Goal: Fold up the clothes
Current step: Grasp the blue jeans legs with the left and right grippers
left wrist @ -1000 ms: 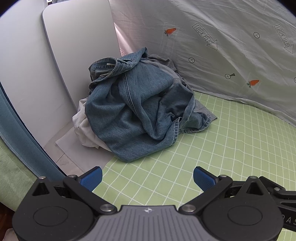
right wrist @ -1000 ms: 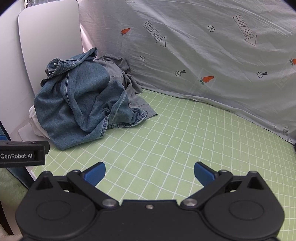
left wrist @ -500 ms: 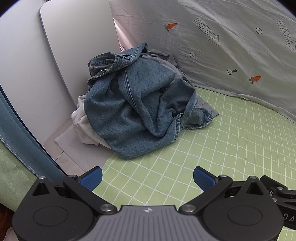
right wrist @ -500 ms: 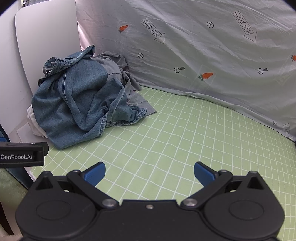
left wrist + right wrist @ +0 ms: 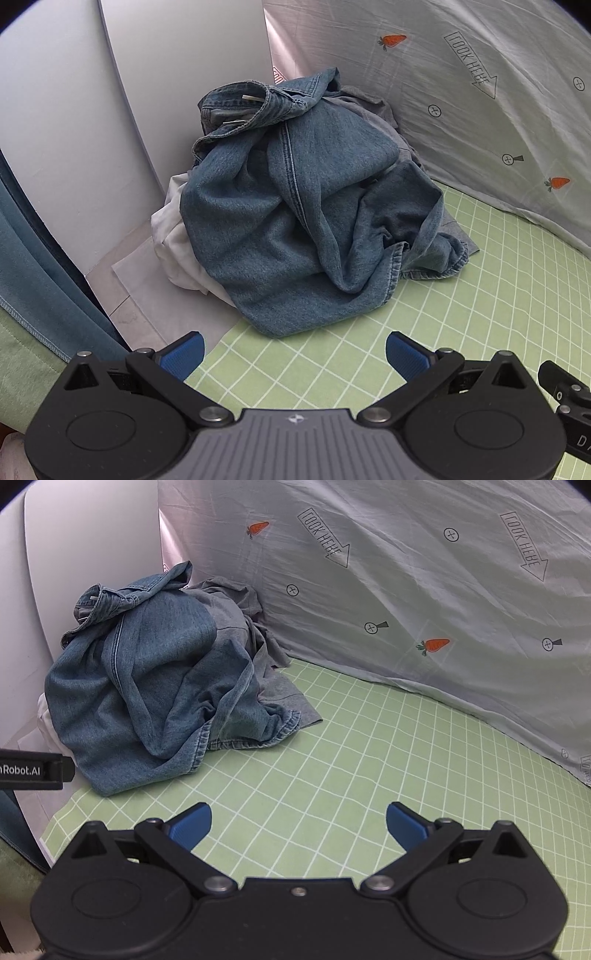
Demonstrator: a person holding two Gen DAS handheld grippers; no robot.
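A crumpled blue denim garment [image 5: 295, 229] lies heaped on top of a pile, with a grey garment [image 5: 373, 110] behind it and a white garment [image 5: 177, 243] under its left side. The pile sits at the back left of a green grid mat [image 5: 461, 325]. It also shows in the right wrist view [image 5: 147, 686], with the grey garment [image 5: 236, 616] behind. My left gripper [image 5: 295, 354] is open and empty, a short way in front of the denim's near edge. My right gripper [image 5: 299, 823] is open and empty over the mat [image 5: 369, 760], to the right of the pile.
A pale printed sheet [image 5: 406, 590] hangs as a backdrop behind the mat. A white curved panel [image 5: 166, 74] stands at the left behind the pile. A teal cloth edge [image 5: 33, 266] hangs at far left. The left gripper's body [image 5: 33, 770] shows at the right view's left edge.
Both grippers have moved closer to the pile, which now looks larger in both views. The clothes have not moved. Both grippers stay open.
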